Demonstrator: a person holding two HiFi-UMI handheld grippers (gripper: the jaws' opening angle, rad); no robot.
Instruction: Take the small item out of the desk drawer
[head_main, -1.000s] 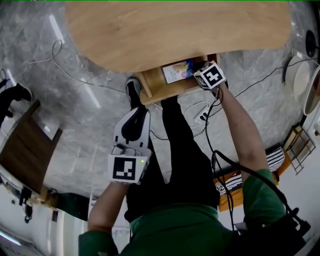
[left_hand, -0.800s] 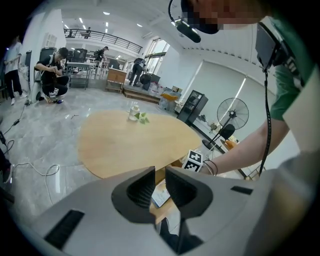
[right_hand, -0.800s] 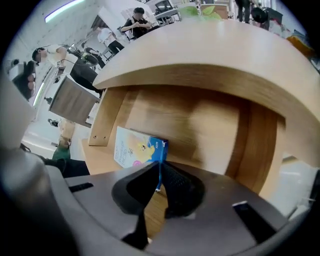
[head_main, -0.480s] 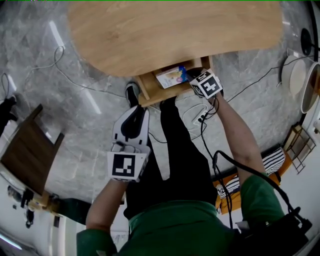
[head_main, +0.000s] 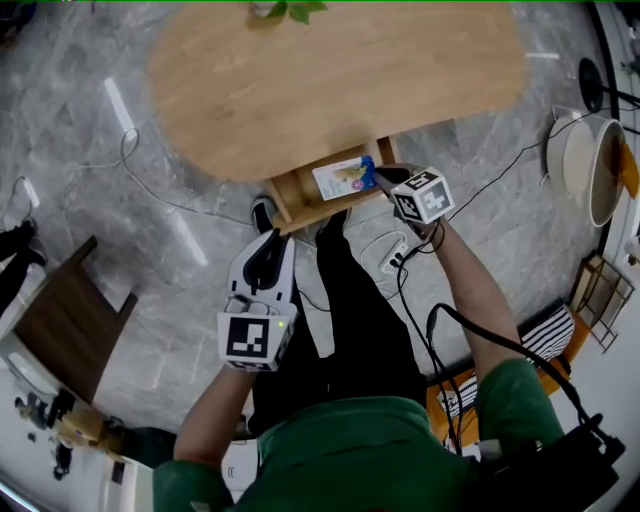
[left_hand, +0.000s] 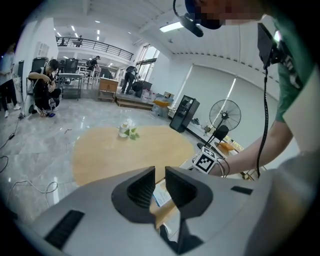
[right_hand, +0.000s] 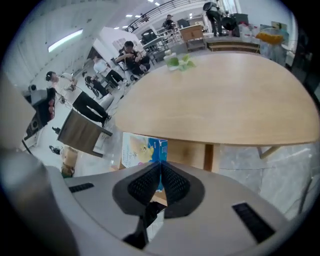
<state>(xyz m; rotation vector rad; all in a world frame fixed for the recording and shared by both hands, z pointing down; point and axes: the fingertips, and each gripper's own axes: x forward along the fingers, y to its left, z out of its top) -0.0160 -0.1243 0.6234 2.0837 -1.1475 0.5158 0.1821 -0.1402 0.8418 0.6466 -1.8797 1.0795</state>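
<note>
A small white and blue box (head_main: 343, 177) with a yellow picture lies in the open wooden drawer (head_main: 296, 197) under the oval table (head_main: 330, 80). My right gripper (head_main: 384, 180) reaches in from the right and is shut on the box's blue edge. In the right gripper view the box (right_hand: 141, 150) stands out to the left of the closed jaws of that gripper (right_hand: 160, 169). My left gripper (head_main: 264, 258) hangs over the floor near the person's leg, well below the drawer. In its own view the left gripper (left_hand: 160, 176) shows a narrow gap with nothing between the jaws.
A dark wooden chair (head_main: 68, 312) stands at the left. Cables and a white power strip (head_main: 396, 254) lie on the marble floor below the drawer. Round white dishes (head_main: 578, 150) sit at the right. A small plant (head_main: 290, 8) stands at the table's far edge.
The right gripper has closed on the box's blue edge and drawn back slightly to the right of the drawer. The head view has shifted. The left gripper has hardly moved.
</note>
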